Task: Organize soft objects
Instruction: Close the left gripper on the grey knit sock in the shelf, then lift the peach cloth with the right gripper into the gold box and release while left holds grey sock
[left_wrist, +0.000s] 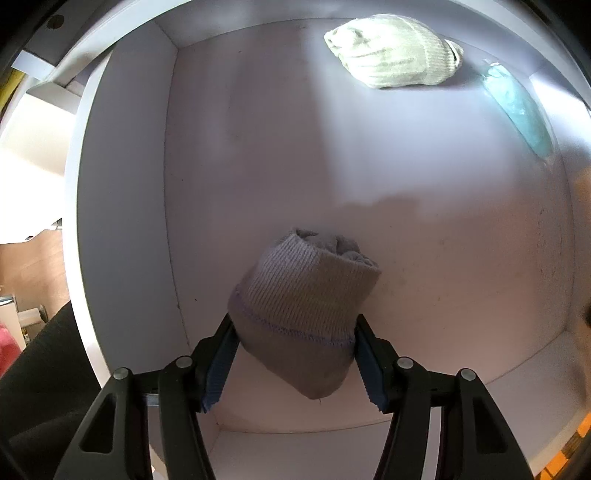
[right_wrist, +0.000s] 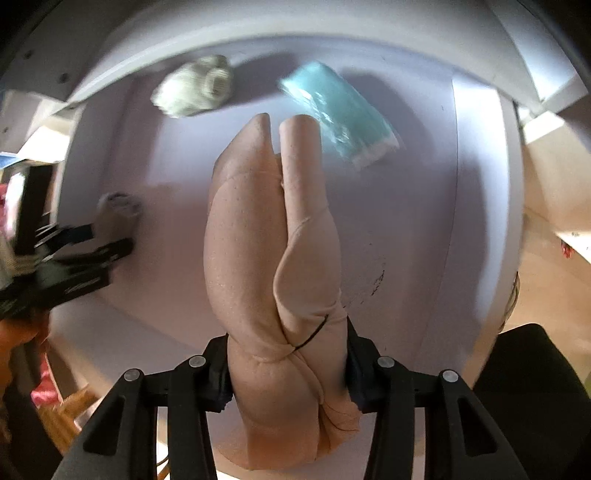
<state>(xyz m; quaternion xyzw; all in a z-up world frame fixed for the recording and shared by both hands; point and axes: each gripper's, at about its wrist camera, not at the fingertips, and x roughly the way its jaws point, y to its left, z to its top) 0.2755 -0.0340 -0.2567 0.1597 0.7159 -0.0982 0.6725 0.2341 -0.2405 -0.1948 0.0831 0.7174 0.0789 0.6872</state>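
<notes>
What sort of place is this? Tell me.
Likely a home storage spot: a white drawer or cubby holding a rolled cream sock and teal packet, with wooden furniture beyond.

- A home setting, seen from inside a pale, white-walled drawer (left_wrist: 258, 147) or storage box.
- Rolled socks lie in it: a cream pair (left_wrist: 391, 51) near its far edge and a teal packet (right_wrist: 340, 114) at the far right corner.
- Beyond the rim, wooden furniture (left_wrist: 33, 273) and pink fabric (left_wrist: 9, 347) show; details are blurred.
</notes>
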